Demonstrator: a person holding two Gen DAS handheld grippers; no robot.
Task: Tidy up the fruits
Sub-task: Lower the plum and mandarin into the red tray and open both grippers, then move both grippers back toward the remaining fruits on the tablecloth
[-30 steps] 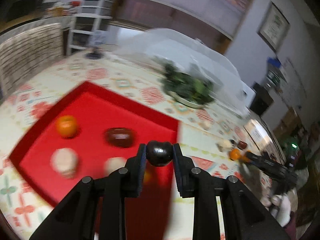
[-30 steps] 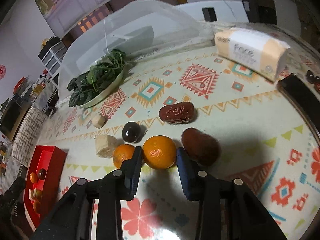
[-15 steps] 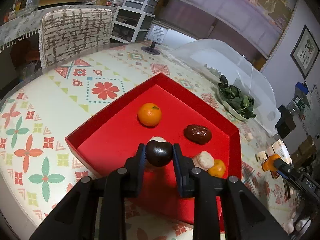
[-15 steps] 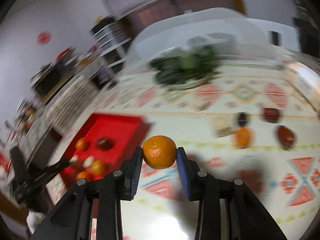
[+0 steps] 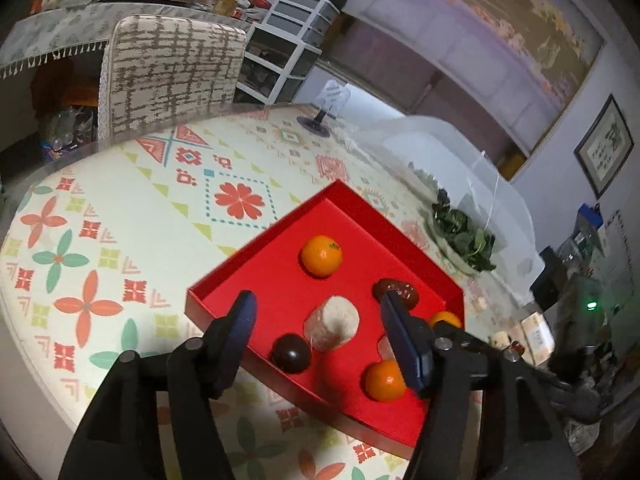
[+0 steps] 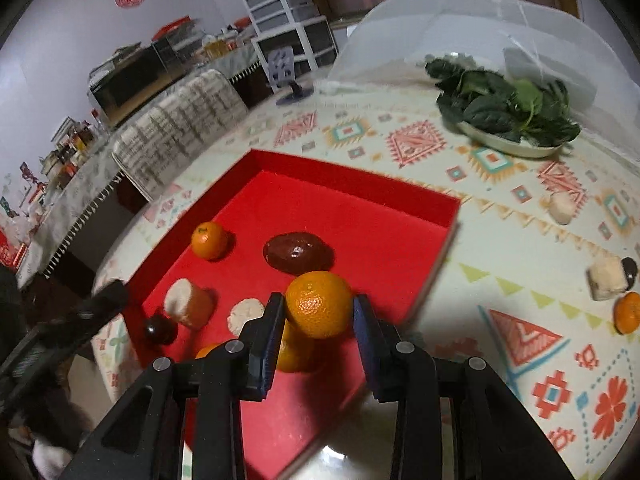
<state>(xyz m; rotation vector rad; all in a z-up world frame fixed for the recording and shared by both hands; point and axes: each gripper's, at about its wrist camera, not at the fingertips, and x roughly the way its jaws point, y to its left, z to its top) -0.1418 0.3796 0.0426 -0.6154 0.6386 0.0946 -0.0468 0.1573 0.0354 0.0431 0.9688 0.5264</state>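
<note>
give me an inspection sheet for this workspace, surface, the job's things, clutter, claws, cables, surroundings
Surface: table under a patterned cloth.
Job's things: red tray holds oranges, a brown fruit, a dark round fruit and pale pieces; another orange and pale pieces lie loose on the cloth.
Clutter: plate of greens beside a mesh food cover.
Claws: left claw open over the tray; right claw shut on an orange above the tray.
Cables: nothing seen.
Surroundings: chair, drawer unit.

L gripper (image 5: pixel 316 320) fingers wide apart; R gripper (image 6: pixel 319 312) fingers clamped on orange (image 6: pixel 319 310).
</note>
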